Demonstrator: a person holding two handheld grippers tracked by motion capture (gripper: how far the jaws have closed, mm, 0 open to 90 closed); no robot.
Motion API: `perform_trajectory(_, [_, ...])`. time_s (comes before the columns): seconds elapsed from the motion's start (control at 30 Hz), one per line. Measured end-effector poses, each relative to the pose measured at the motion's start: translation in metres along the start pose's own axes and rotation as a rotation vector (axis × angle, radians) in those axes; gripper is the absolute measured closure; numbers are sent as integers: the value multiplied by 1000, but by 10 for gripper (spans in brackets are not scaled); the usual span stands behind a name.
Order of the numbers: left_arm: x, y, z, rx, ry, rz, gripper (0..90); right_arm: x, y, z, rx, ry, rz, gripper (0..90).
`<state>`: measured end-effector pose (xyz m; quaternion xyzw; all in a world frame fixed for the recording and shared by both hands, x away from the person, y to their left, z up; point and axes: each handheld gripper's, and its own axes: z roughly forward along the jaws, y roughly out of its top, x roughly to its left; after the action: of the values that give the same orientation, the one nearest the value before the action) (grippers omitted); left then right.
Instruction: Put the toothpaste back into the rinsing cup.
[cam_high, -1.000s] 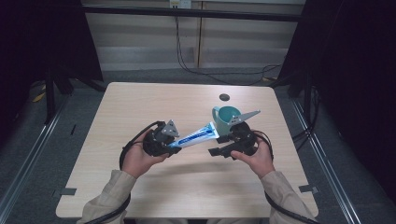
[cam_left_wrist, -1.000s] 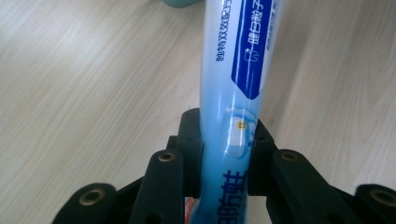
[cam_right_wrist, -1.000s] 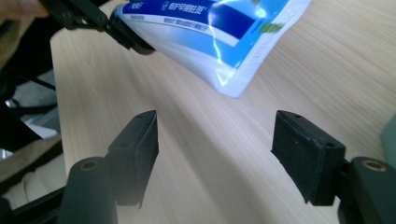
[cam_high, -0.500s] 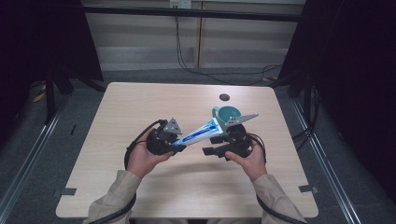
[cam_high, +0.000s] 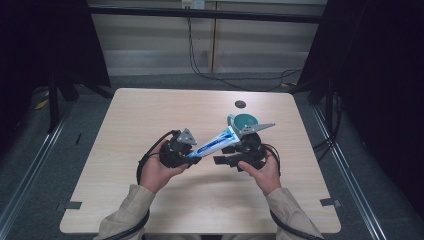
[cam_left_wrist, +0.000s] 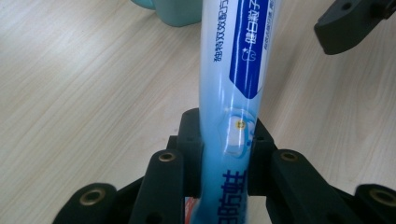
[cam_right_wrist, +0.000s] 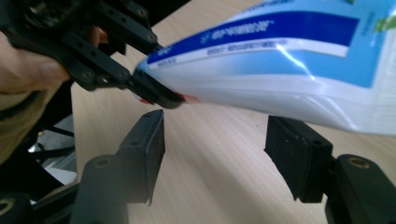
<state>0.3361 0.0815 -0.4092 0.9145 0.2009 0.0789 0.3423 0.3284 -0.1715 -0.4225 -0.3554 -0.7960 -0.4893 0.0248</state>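
A blue and white toothpaste tube (cam_high: 215, 142) (cam_left_wrist: 233, 70) is held up off the table, slanting from my left gripper up toward the right. My left gripper (cam_high: 192, 156) (cam_left_wrist: 225, 140) is shut on the tube's narrow lower end. My right gripper (cam_high: 222, 160) (cam_right_wrist: 215, 140) points left, just below the tube's wide flat end (cam_right_wrist: 289, 51). Its jaws have just been closing but still stand apart, with nothing between the pads (cam_right_wrist: 299, 158). The right gripper view also shows the left gripper (cam_right_wrist: 140, 88) pinching the tube.
A teal cup (cam_high: 244, 120) (cam_left_wrist: 177, 11) stands on the wooden table (cam_high: 150, 110) right behind the right gripper. Farther back lies a small dark disc (cam_high: 240, 104). Black frames and cables line the table's sides.
The right gripper has edged slightly left beneath the tube. The left hand and the tube have kept still.
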Motion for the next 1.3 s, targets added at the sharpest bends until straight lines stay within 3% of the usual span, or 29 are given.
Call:
perform_trajectory(0.23, [-3,1,4,-5,-4,-24,738,-3,2,-1,-62,8,60,430])
perform_trajectory(0.43, [-3,2,4,-24,-8,-51,737,-4,4,-3,-105,-14,102,461])
perform_trajectory(0.5, [-4,3,3,-27,8,-51,737,-4,5,-4,-123,-16,116,462])
perform_trajectory(0.83, [-9,7,3,-42,3,-82,733,-3,8,-4,-187,1,176,449])
perform_trajectory(1.0, [-16,10,7,-20,7,-61,731,-6,8,-3,-215,22,233,457])
perform_trajectory(1.3, [-27,16,18,-3,-4,-33,713,-7,12,-3,-225,13,310,486])
